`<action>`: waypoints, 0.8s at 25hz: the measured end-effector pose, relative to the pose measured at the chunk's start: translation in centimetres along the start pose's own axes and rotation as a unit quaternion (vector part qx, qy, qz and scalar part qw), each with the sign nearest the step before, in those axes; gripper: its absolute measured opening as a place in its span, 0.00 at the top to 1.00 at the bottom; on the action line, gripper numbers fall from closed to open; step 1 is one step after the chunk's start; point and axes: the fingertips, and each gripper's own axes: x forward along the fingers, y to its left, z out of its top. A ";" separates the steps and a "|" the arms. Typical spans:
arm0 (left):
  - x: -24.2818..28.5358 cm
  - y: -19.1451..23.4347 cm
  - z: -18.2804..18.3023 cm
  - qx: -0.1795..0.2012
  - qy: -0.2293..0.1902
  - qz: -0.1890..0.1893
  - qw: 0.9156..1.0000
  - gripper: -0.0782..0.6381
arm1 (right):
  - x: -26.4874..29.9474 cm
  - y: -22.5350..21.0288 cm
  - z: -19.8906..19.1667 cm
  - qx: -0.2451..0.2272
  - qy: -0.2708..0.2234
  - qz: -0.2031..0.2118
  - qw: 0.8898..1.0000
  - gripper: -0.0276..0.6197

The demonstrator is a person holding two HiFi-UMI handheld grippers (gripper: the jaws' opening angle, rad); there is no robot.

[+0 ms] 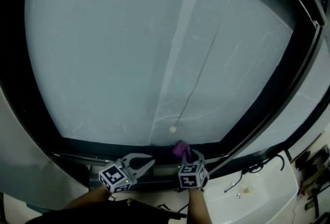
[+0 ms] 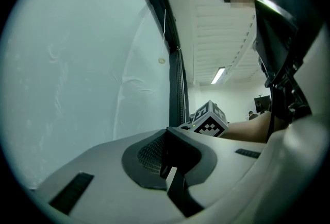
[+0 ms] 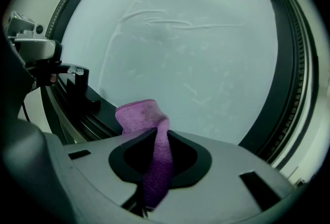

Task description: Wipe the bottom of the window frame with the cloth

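While right claw pinches purple cloth at window frame bottom, left claw clenched, empty.

The head camera looks steeply down at the window frame from above. Close to the frame's bottom, the camera on the left gripper faces sideways along it; the one on the right gripper faces straight at it. All three share the glass.

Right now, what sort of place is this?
Probably an indoor lab or workshop: a big frosted pane in a dark frame, ceiling strip lights, and tools on a white bench.
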 end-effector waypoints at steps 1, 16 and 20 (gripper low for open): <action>0.1 0.0 0.0 -0.004 0.000 -0.002 1.000 0.89 | 0.0 -0.4 -0.3 0.002 0.003 -0.005 1.000 0.85; 0.4 0.1 0.0 -0.022 -0.002 -0.036 0.999 0.89 | 0.5 -5.5 -2.9 0.022 0.025 -0.060 0.998 0.85; 0.4 -0.1 0.0 -0.025 0.003 -0.041 0.999 0.89 | 0.6 -6.7 -3.3 0.012 0.033 -0.072 0.997 0.85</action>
